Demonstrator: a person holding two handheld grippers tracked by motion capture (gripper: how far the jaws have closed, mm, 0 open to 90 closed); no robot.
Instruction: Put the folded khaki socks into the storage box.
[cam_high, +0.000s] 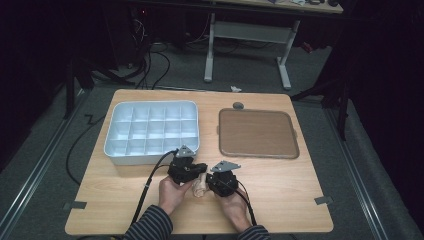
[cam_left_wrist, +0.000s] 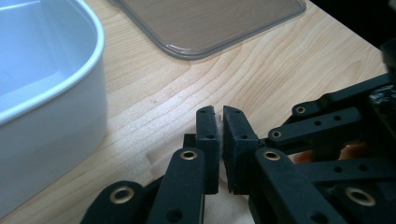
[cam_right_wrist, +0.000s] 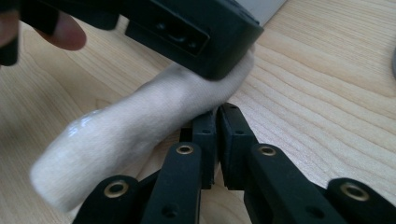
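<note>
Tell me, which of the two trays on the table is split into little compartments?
The white plastic tray on the left, gridded with dividers; the brown flat tray to its right is undivided.

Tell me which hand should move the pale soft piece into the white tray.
Probably left: the left gripper sits nearest the white tray, with the pale piece beside it.

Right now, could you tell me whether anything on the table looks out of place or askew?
Nothing looks spilled or damaged. The white divided tray and the brown lid lie flat, side by side. The pale soft object sits bunched between the left gripper and right gripper, whose jaws are shut.
</note>
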